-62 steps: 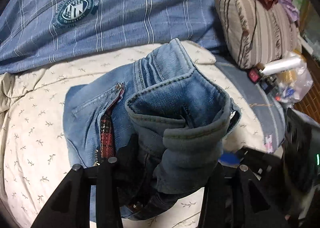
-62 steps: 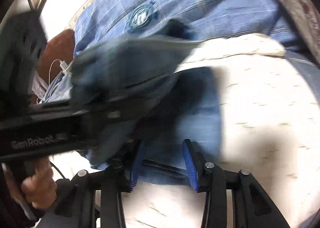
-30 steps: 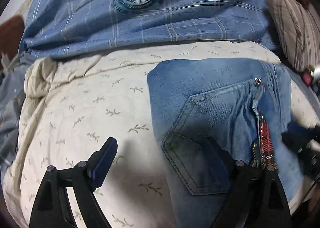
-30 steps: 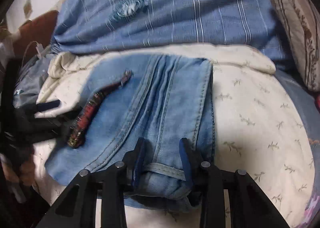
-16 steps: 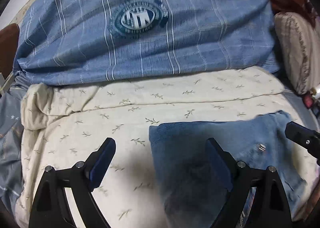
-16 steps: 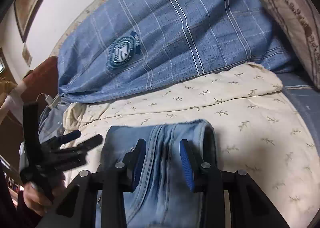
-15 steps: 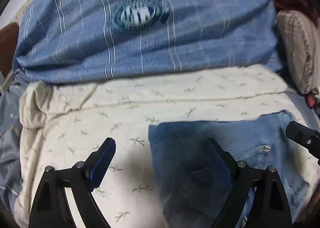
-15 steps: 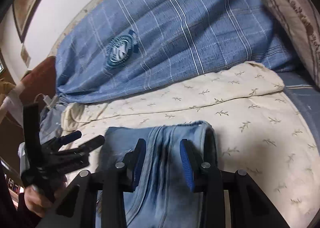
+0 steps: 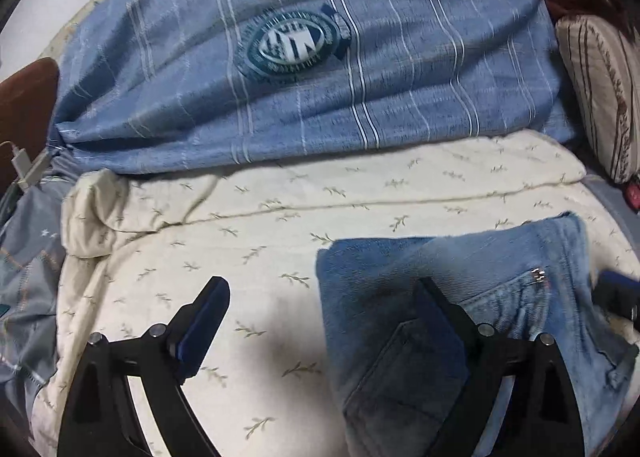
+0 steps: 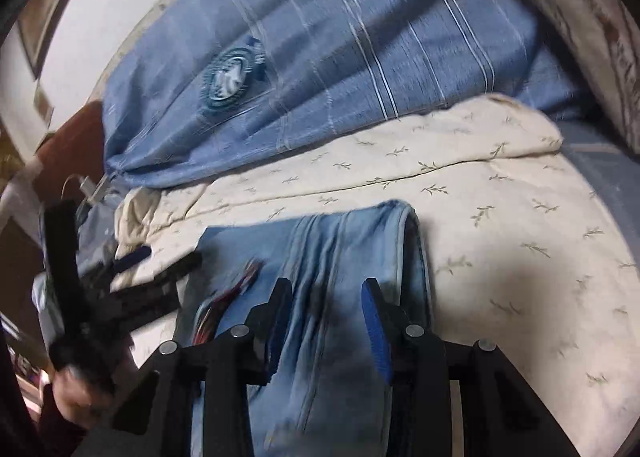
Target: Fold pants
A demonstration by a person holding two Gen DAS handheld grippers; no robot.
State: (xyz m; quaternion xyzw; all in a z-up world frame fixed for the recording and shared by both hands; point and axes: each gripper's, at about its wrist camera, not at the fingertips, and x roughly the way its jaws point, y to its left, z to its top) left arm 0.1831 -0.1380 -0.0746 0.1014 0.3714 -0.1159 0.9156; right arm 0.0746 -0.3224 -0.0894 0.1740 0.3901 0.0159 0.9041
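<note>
My left gripper (image 9: pixel 320 321) has its jaws spread wide with nothing between them: the left finger (image 9: pixel 202 317) hangs over bare sheet, the right one over the near corner of the jeans (image 9: pixel 460 297). I cannot tell whether that finger touches the denim.

My right gripper (image 10: pixel 324 321) has its jaws partly apart and they have just been opening a little. They straddle the jeans' folded seam ridge, and I see a gap between each blue pad (image 10: pixel 374 333) and the cloth, so it is not pinching.

The jeans lie folded in a flat stack on the cream sheet (image 9: pixel 260 217), near me. In the left view a back pocket and a zipper pull face up; in the right view a red plaid lining (image 10: pixel 224 297) shows at the fly.

A hand (image 10: pixel 80 393) at the lower left of the right view holds the left gripper, blurred, just beside the jeans' left edge.

Behind the sheet a blue striped duvet (image 9: pixel 360 77) with a round badge (image 9: pixel 292 43) is heaped against the wall. A striped pillow (image 9: pixel 600 89) stands at the right.
</note>
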